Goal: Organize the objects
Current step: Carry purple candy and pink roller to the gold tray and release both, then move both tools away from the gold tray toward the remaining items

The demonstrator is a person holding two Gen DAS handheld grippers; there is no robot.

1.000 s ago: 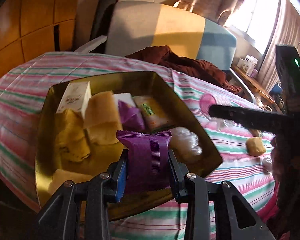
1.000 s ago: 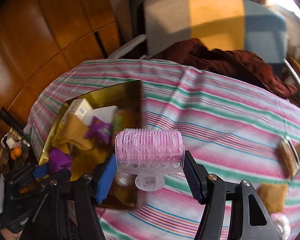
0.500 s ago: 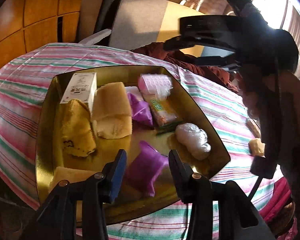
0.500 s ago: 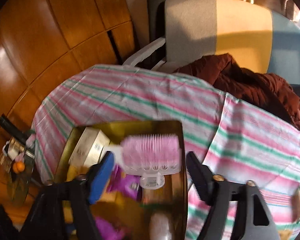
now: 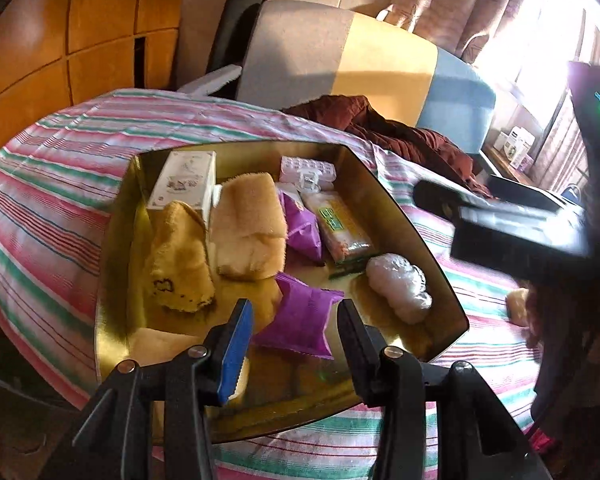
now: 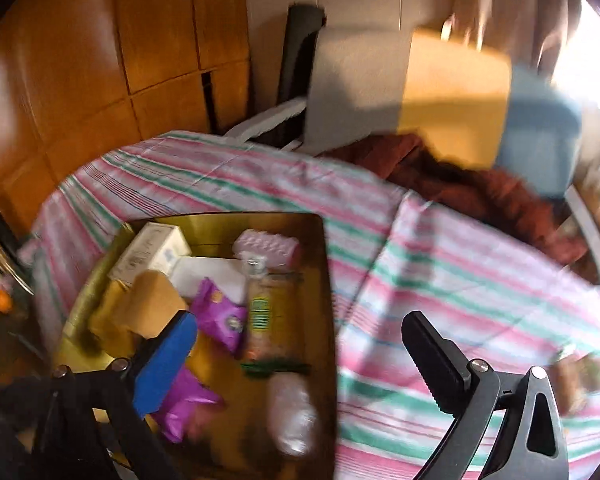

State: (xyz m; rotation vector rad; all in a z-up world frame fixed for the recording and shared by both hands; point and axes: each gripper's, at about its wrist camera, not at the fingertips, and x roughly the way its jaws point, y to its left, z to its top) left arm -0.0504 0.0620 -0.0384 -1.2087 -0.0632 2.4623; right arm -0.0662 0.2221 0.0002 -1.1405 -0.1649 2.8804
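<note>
1. Left fingers [image 5: 294, 326] stand apart, gripping nothing; a purple packet [image 5: 302, 322] lies loose between them at the tray's near edge.
2. Right fingers [image 6: 300, 350] have just been opening and stand wide, empty, over the tray's right rim [image 6: 327, 280].
3. Pink roller [image 5: 308, 171] rests at the tray's far edge, beside a white box [image 5: 184, 180].
4. Gold tray sits on the striped bed [image 5: 52, 184].

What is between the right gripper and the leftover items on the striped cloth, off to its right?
Nothing visible. The right gripper, whose fingers have just been opening with nothing between them, hangs at the tray's edge; only bare cloth lies between it and the blurred leftover items at the far right.
</note>
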